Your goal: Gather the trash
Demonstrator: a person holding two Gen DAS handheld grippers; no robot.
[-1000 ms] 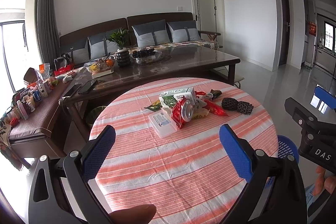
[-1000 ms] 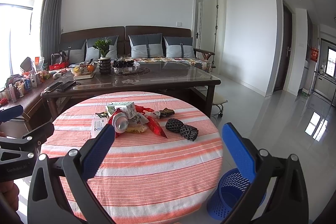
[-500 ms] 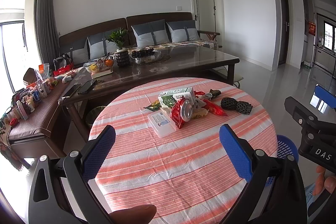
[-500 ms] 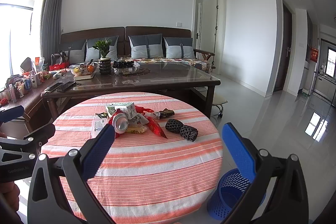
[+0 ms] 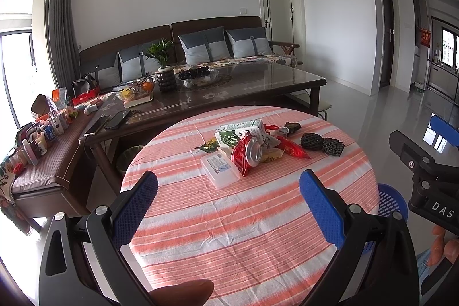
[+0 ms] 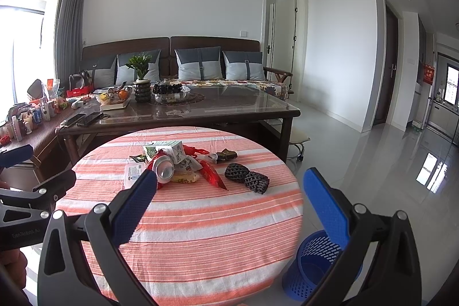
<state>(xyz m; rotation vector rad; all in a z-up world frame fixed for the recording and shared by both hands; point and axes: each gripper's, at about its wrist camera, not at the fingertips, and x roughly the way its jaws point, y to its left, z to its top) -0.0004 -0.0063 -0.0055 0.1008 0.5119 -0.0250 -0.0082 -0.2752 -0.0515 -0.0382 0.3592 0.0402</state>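
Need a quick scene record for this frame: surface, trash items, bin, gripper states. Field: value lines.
surface: round table with striped cloth
trash pile: milk carton, crushed can, red wrapper, clear plastic box, black foam nets
pile position: far half of the table, items touching or overlapping
bin: blue basket on the floor, right of the table
left gripper: jaws open, empty
right gripper: jaws open, empty

On the round tabletop [image 6: 200, 220] the trash lies in a heap toward the far side: a carton [image 6: 169, 148] at the back, a can [image 6: 163, 169] before it, a box [image 6: 134, 174] at the left, two mesh wads [image 6: 246, 177] at the right. A basket [image 6: 312, 263] stands on the floor beside the tabletop's right edge. A long table [image 6: 229, 105] stands behind, a sofa [image 6: 198, 62] behind that.
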